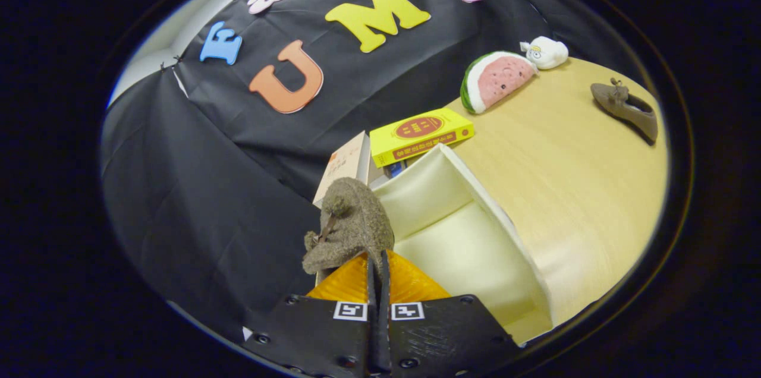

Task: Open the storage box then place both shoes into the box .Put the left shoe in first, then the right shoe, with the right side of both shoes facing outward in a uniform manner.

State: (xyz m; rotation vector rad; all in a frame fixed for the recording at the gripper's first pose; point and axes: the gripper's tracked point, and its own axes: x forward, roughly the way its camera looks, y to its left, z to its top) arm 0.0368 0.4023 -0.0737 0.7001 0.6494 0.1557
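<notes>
First shoe held beside the open box

The claw (377,283) is nearly closed, apparently pinching one shoe (351,232) beside the storage box (469,247); the other shoe (627,109) waits well beyond it.

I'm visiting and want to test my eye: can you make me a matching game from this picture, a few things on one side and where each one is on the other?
Things:
1. held shoe
2. second shoe
3. yellow book
4. watermelon slice toy

Places:
A. lying alone on the bare wooden table, far beyond the fingers
B. by the black cloth wall, beside a small white plush toy
C. pinched between the fingers of the gripper, beside the open storage box
D. just behind the storage box, on top of other books

Pairs: 1-C, 2-A, 3-D, 4-B
</notes>
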